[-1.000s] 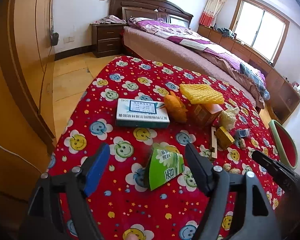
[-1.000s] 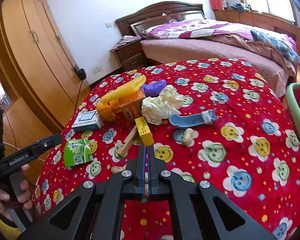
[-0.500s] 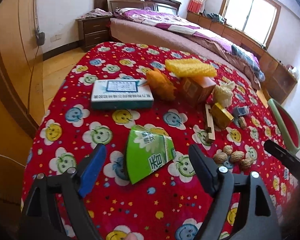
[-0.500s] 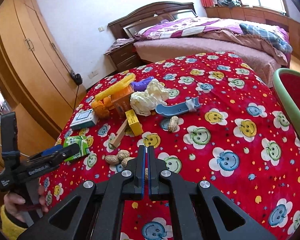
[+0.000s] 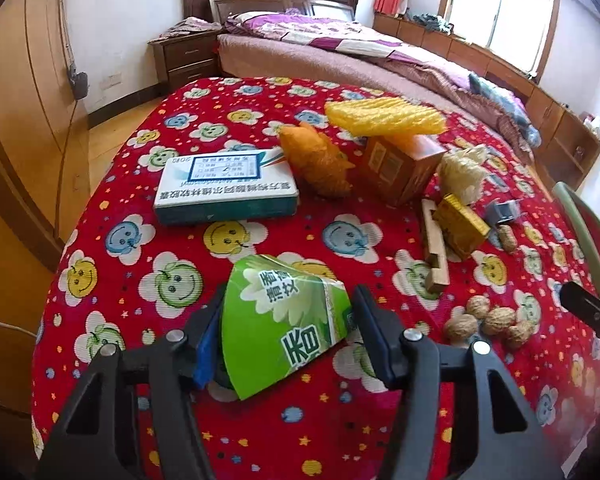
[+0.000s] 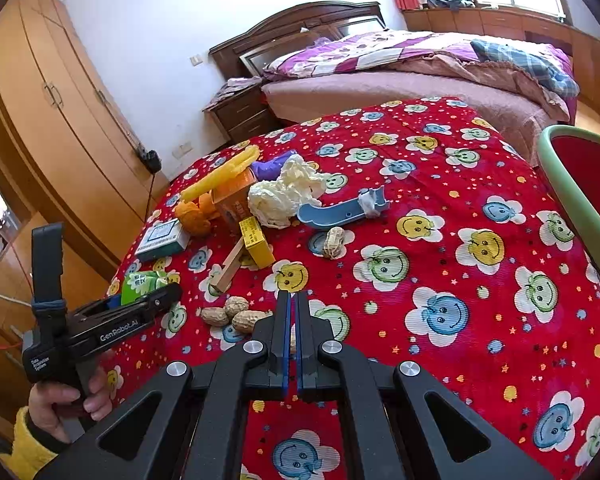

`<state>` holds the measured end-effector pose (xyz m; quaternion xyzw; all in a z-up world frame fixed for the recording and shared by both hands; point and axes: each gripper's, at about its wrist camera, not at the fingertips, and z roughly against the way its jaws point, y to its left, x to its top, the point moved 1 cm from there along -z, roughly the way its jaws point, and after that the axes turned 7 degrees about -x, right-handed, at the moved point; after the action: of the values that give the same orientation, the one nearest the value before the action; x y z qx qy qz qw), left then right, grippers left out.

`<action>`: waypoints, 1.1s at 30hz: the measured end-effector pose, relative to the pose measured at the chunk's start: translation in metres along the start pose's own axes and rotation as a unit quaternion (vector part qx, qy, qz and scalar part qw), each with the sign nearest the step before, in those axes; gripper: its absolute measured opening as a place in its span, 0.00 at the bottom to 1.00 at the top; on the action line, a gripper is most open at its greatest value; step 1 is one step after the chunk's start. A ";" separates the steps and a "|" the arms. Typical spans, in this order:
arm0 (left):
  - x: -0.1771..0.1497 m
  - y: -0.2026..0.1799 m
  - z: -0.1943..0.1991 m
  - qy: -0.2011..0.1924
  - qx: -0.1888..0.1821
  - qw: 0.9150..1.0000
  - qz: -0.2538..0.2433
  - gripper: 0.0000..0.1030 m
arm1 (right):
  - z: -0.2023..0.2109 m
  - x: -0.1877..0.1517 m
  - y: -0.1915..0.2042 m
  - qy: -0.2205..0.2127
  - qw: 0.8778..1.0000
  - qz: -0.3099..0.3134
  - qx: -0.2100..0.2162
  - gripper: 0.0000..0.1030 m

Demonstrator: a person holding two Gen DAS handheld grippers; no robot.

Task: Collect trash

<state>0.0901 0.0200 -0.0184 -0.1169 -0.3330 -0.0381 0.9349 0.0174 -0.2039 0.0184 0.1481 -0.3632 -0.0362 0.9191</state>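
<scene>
On the surface [image 6: 440, 248], nearest the edge on the wardrobe side, the green carton [image 5: 284, 320] sits between the left gripper [image 5: 286, 336] jaws, which are closing; I can't confirm the pads press it yet, so I count it as not lifted. Right gripper [image 6: 292, 344]: jaws together, nothing in them, hovering over the cloth just past the peanuts [image 6: 232, 314]. Bin [image 6: 576, 196] stands at the surface's far side from the carton; its visible inside looks bare. Beyond the carton, all untouched: the blue box [image 5: 224, 188], orange wad [image 5: 320, 160], brown box [image 5: 400, 164] with yellow foam [image 5: 384, 118] on top, tissue [image 6: 284, 192], yellow box [image 6: 256, 242], stick [image 6: 230, 266], blue scrap [image 6: 340, 210]. Judgement: collection barely begun, first pick in progress, nearly everything left.
</scene>
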 end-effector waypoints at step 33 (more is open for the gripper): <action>0.035 -0.146 0.020 -0.007 -0.144 0.987 -0.078 0.58 | 0.084 0.003 -0.099 -0.083 0.991 -0.082 -0.068 0.01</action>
<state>0.0836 -0.1169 0.0472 -0.2240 -0.3389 -0.1573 0.9001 -0.0336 -0.3194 0.0492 0.1109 -0.4216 -0.1486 0.8876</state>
